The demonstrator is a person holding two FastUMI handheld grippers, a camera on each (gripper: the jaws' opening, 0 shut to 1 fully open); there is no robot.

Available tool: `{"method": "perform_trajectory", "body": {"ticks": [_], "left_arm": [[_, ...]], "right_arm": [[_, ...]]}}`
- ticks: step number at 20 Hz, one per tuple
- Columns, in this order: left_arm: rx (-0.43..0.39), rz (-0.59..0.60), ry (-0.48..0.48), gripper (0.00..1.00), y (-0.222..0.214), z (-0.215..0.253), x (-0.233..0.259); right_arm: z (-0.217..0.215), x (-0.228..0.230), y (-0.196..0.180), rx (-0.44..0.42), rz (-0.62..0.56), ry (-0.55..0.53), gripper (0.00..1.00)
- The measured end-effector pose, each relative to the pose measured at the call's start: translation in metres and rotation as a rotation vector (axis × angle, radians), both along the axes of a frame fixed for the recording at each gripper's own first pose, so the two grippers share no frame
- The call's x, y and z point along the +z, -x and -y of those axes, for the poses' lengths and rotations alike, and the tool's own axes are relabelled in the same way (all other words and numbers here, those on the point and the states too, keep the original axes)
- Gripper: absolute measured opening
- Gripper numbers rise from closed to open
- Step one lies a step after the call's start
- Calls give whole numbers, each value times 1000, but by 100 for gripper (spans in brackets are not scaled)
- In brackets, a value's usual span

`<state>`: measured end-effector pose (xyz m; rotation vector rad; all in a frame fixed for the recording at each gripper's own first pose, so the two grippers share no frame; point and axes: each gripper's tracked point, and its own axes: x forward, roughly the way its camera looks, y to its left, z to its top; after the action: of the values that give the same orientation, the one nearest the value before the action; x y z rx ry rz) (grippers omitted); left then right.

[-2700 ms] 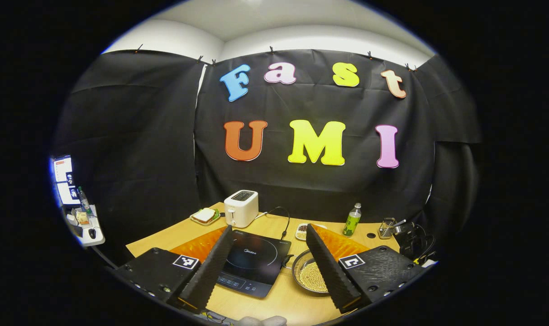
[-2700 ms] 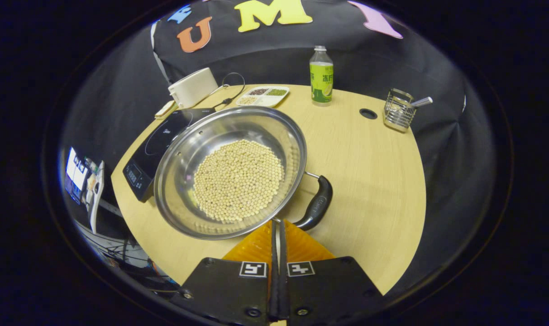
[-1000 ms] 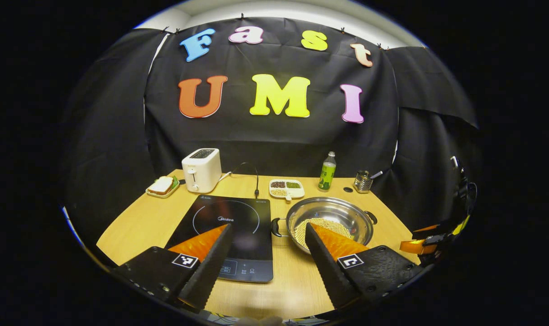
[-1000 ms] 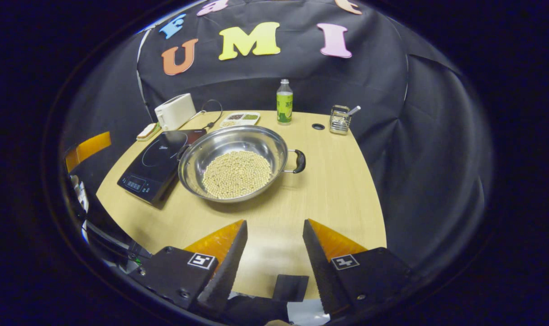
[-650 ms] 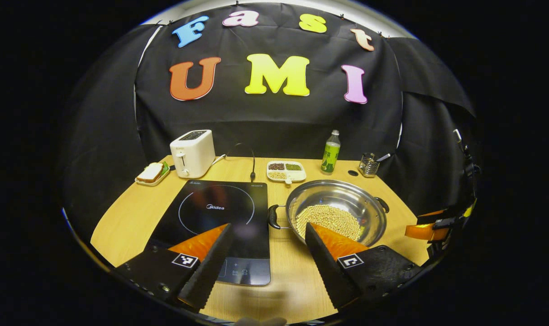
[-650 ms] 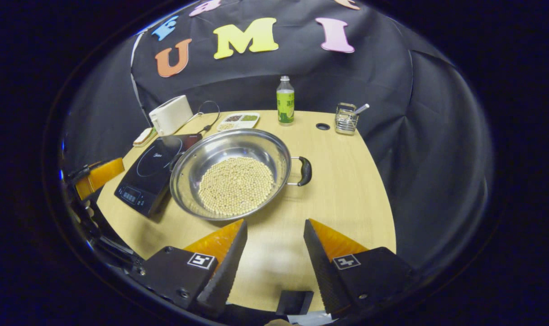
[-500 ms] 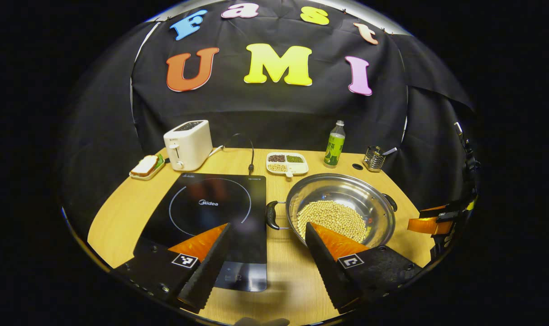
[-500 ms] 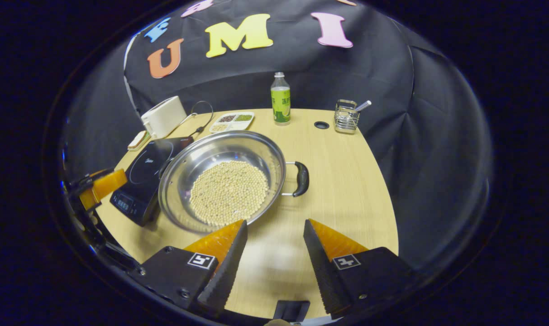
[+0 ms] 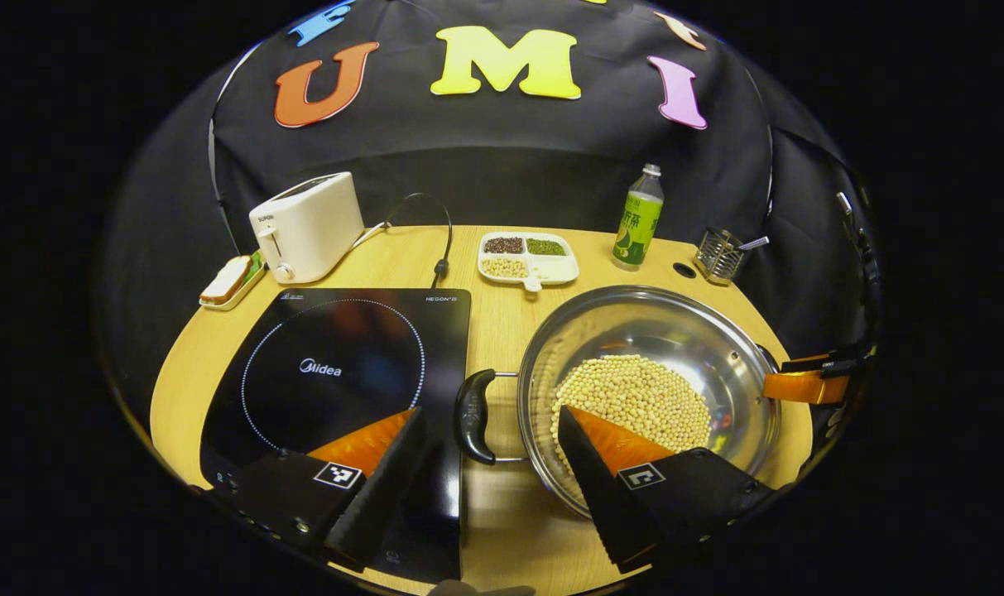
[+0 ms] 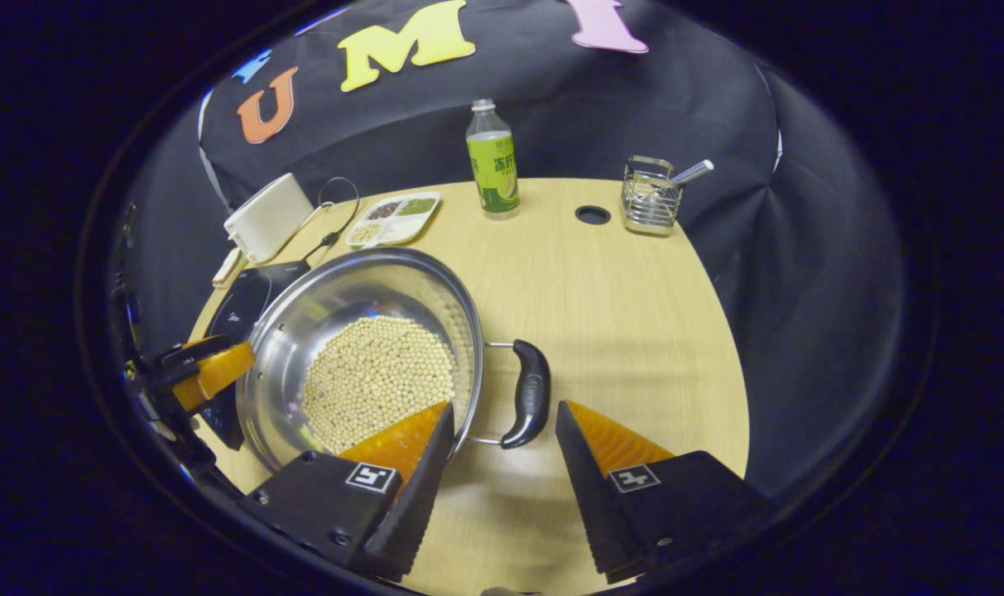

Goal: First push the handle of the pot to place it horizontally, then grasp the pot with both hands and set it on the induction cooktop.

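A steel pot holding pale beans sits on the wooden table, just right of the black induction cooktop. Its two black handles point sideways. My left gripper is open, and the pot's left handle lies between its fingertips without touching them. In the right gripper view, my right gripper is open around the pot's right handle, the pot to its left. Each gripper shows at the far side of the other's view: right gripper, left gripper.
Along the back stand a white toaster, a sandwich plate, a divided dish of beans, a green bottle and a wire holder. A cord runs to the cooktop. Bare table lies right of the pot.
The right gripper, earlier shut against the handle, has opened. Both grippers have dropped and closed in on the pot, each now framing a handle. The pot's handles turned to lie sideways.
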<state>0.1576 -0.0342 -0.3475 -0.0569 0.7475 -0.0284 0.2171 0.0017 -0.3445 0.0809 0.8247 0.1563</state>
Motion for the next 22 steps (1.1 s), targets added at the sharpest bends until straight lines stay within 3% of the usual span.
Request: {"method": "perform_trajectory", "body": {"ticks": [4,7,8,9,10,11,13,14,15,16,19,20,21,22], "left_arm": [[27,-46,31,95,-11,8,-10],[46,-65,-20,78,-12,3,-17],[51,-71,-39,65,-12,1,-17],[47,-78,-55,79,-11,1,-18],[38,-85,-79,76,-12,1,-20],[33,-91,-102,65,-13,-1,-22],[40,-96,-123,65,-13,-2,-24],[47,-99,-125,76,-13,-1,-24],[50,-97,-123,76,-13,-1,-24],[50,-99,-123,64,-13,-1,-24],[53,-92,-118,62,-14,-2,-23],[61,-100,-108,72,-15,-2,-24],[63,-110,-97,60,-12,-2,-23],[62,-124,-86,60,-11,-1,-22]], "right_arm": [[-6,-14,-12,34,-49,11,77],[-7,-15,-16,26,-60,2,70],[-7,-14,-18,14,-63,-9,69],[-7,-16,-18,2,-62,-17,66],[-7,-14,-17,-5,-58,-18,65],[-7,-15,-18,-12,-58,-22,63],[-8,-15,-18,-1,-57,-25,60],[-8,-15,-19,4,-57,-24,60],[-7,-15,-18,4,-55,-25,60],[-7,-15,-19,2,-53,-26,59],[-8,-14,-20,-2,-44,-26,54],[-7,-14,-19,-5,-45,-19,53],[-7,-14,-19,-6,-41,-14,52],[-7,-13,-16,-11,-43,-12,51]]}}
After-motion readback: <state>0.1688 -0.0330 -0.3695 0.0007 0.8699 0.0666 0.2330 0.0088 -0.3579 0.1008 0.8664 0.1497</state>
